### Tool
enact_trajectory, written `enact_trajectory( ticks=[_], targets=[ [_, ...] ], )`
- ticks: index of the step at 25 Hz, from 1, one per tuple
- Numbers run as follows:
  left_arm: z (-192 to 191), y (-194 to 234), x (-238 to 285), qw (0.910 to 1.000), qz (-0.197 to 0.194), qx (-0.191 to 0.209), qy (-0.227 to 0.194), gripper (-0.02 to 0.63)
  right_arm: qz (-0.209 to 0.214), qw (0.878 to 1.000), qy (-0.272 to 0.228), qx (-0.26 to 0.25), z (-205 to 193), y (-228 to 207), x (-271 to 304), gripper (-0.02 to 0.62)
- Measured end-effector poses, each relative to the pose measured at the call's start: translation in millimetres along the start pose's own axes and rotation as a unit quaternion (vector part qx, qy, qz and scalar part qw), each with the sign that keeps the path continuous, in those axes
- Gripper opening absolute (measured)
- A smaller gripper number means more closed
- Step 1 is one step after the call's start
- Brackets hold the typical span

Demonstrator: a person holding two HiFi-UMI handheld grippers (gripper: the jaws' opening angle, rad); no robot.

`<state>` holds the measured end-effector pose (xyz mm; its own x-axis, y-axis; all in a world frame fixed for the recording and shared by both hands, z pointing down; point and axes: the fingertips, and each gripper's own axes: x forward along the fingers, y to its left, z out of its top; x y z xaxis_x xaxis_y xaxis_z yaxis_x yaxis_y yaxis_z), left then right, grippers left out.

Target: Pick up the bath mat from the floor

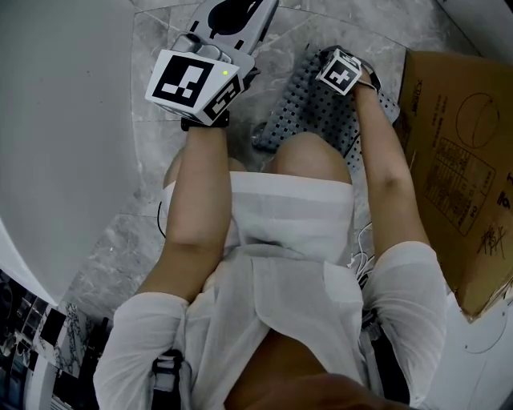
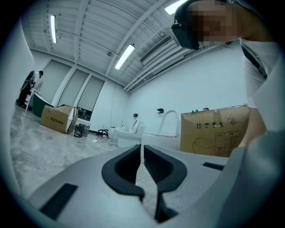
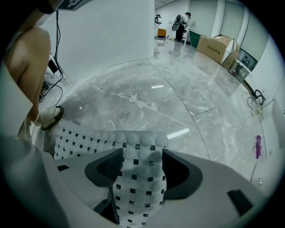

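Note:
The grey bath mat (image 1: 321, 108), dotted with square holes, lies rumpled on the marble floor just beyond the person's knee. My right gripper (image 1: 341, 72) is pressed down onto it, and its cube hides the jaws in the head view. In the right gripper view a raised fold of the mat (image 3: 139, 178), with round bumps at its far end, fills the gap of my right gripper (image 3: 141, 156). Those jaws stand wide and I see no squeeze. My left gripper (image 1: 239, 14) is held above the floor to the left of the mat. Its jaws meet with nothing between them (image 2: 142, 153).
A large cardboard box (image 1: 457, 160) stands close on the right of the mat. A white curved wall (image 1: 64, 120) rises on the left. Cables (image 1: 365, 240) trail by the person's right side. A shoe (image 3: 49, 116) rests at the mat's left end. Toilets (image 2: 127, 133) stand farther off.

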<state>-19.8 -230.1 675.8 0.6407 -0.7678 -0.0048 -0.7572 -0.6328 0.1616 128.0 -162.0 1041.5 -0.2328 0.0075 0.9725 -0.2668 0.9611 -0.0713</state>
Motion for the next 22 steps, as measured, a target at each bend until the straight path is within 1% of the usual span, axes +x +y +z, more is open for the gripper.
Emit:
enact_trajectory(
  ticks=[3, 4, 6, 8, 11, 12, 14, 17, 18, 19, 22],
  targets=[
    [1.3, -1.2, -0.4, 1.0, -0.001, 0.001, -0.001, 0.032, -0.021, 1.0, -0.003, 0.001, 1.2, -17.0, 2.7, 0.31],
    [1.8, -2.2, -0.5, 1.0, -0.002, 0.002, -0.001, 0.032, -0.02, 1.0, -0.001, 0.004, 0.1, -19.2, 6.8, 0.32],
    [2.3, -4.6, -0.9, 1.0, -0.005, 0.005, 0.0, 0.032, -0.007, 1.0, -0.005, 0.018, -0.5, -19.8, 16.0, 0.324],
    [2.9, -7.0, -1.0, 0.9999, -0.009, 0.007, 0.0, 0.032, 0.012, 0.999, -0.012, 0.047, -2.2, -17.8, 25.0, 0.33],
    [4.9, -8.2, -0.9, 0.9999, -0.012, 0.01, -0.001, 0.032, -0.016, 0.998, 0.001, 0.059, -6.1, -28.1, 27.2, 0.337],
    [5.5, -8.1, -1.0, 0.9999, -0.013, 0.011, -0.001, 0.032, -0.014, 0.998, 0.007, 0.061, -6.8, -24.3, 29.9, 0.337],
    [5.9, -8.3, -1.6, 0.9999, -0.013, 0.011, -0.001, 0.032, -0.016, 0.998, 0.016, 0.054, -11.0, -18.2, 37.0, 0.337],
    [6.4, -10.3, -2.3, 0.9998, -0.014, 0.009, -0.003, 0.032, -0.046, 0.998, 0.01, 0.039, -13.0, -19.8, 38.3, 0.333],
    [7.1, -10.6, -2.0, 0.9998, -0.015, 0.01, -0.005, 0.032, -0.052, 0.998, 0.012, 0.035, -13.3, -20.0, 37.2, 0.282],
    [7.8, -10.4, -1.7, 0.9998, -0.015, 0.01, -0.005, 0.032, -0.054, 0.998, 0.017, 0.032, -13.9, -19.0, 36.4, 0.192],
    [8.6, -10.4, -1.8, 0.9999, -0.013, 0.006, -0.009, 0.032, -0.054, 0.998, 0.026, 0.031, -14.1, -13.7, 34.2, 0.174]
  ],
)
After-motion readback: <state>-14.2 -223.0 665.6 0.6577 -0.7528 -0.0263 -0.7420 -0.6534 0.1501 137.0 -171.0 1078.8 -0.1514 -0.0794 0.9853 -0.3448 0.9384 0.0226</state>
